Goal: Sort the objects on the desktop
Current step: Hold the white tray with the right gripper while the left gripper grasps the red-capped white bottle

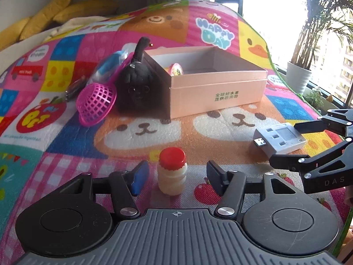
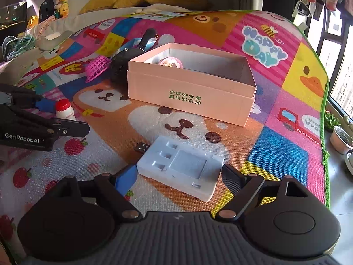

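a bright cartoon play mat covers the whole surface, with bears, apples, a duck and "happy day" printed on it. yellow cushions lie at the mat's 11 o'clock edge, and a potted palm stands by the window at 2 o'clock.

from the left wrist view, left to right: a pink mesh basket lies tipped on its side at 10 o'clock, touching a black plush toy, which leans against the open pink box at 12 o'clock. a round patterned item sits inside the box.

the left gripper has its jaws open wide around a small white bottle with a red cap, which stands upright between the fingers; neither pad touches it.

the right gripper also has its jaws spread, straddling a flat grey usb device lying on the mat. whether the pads touch its edges cannot be told.
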Demonstrator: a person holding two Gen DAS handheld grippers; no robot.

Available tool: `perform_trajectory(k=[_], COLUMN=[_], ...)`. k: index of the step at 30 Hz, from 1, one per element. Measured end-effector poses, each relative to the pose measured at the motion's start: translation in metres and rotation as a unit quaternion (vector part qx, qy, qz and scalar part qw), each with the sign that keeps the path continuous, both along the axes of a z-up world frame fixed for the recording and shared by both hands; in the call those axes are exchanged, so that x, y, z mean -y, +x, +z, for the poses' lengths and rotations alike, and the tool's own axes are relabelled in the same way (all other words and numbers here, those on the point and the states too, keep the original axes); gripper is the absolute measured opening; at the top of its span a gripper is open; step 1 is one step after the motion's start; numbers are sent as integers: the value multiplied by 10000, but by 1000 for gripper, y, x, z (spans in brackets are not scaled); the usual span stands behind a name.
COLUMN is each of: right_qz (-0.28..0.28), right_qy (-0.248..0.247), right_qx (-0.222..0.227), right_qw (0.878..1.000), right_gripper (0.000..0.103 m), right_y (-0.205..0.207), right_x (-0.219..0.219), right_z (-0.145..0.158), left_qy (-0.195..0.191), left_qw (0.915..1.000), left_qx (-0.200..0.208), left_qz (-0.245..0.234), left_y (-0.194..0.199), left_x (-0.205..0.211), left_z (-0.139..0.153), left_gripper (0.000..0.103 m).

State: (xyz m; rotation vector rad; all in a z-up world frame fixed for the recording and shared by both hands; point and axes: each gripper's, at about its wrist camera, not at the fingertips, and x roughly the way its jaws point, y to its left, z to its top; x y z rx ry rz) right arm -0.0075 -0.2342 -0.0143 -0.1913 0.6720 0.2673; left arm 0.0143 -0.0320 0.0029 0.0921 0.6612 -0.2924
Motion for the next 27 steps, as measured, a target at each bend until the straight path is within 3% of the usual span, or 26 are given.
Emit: perform_trajectory(k=[7,9,16,27], right_qz=[-144,-184,-317,7], right_qy=[105,142,294,13], right_qx=[-104,-126,-257,-63], right_qw=[9998,9996,9987,10000], right_gripper=[87,87,90,83], right_y=[6,7,15,-6], right_x=[2,3,2,-7], right_z=[-1,-1,-1,15], left_qy=[-29,-21,-22,55], left_qw=[9999,10000,10000,9993], left_qx=[112,75,86,311], left_qz=[73,52,-7,-186], left_y=[0,1,-2,-25], left_x=[-2,-2,-2,-3], left_z=[2,1,2,20], left_gripper=[60,47,29,29])
